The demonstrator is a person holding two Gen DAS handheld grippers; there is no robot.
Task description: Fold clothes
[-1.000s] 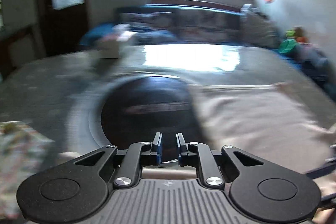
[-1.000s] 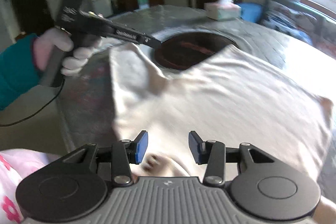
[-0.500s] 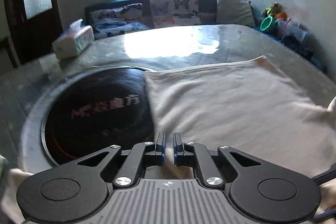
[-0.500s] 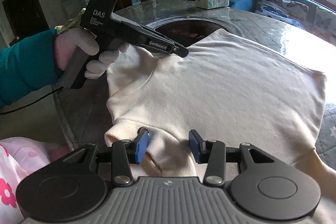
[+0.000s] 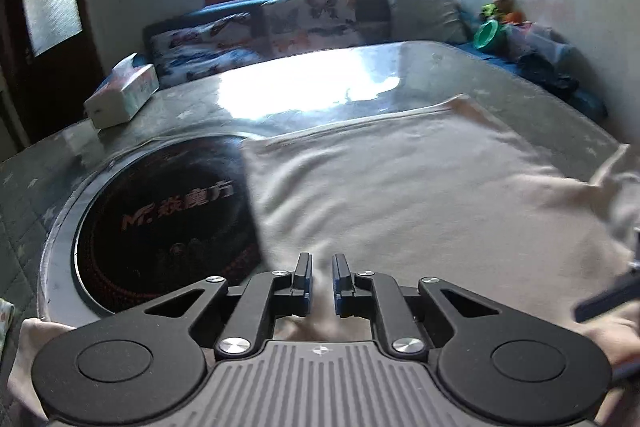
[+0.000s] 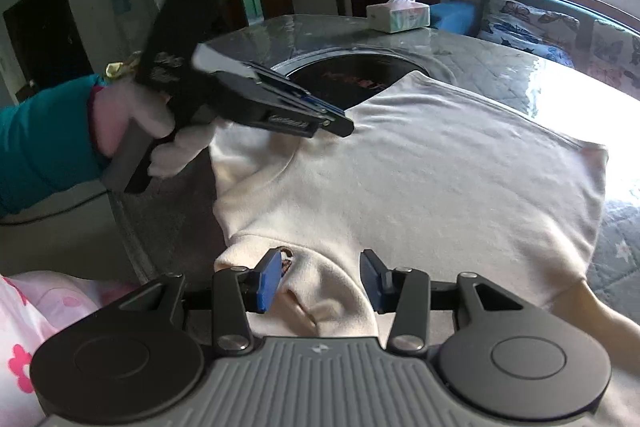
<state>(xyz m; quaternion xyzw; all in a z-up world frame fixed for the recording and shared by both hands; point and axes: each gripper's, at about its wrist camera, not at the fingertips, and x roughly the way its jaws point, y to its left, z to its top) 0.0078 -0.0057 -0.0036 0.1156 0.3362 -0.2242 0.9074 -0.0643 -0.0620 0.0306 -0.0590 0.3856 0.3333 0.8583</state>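
A: Where's the cream garment (image 6: pixel 420 179)?

B: Spread flat on the grey table (image 6: pixel 500 67), its far corner lapping the dark round inset (image 5: pixel 160 219) at ten o'clock.

A: The left gripper (image 5: pixel 321 277)?

B: Jaws nearly together above the cloth; whether they nip a fold is hard to tell. A white-gloved hand (image 6: pixel 160 131) carries it.

A: And the right gripper (image 6: pixel 320 277)?

B: Jaws spread, a bunched fold between them, untouched.

The left wrist view looks down and forward, close over the tabletop (image 5: pixel 520 75), toward the window. The right wrist view faces across it toward the door. Both share the cream garment (image 5: pixel 420 195) (image 6: pixel 420 167) and tissue box (image 5: pixel 122 97) (image 6: pixel 398 15).
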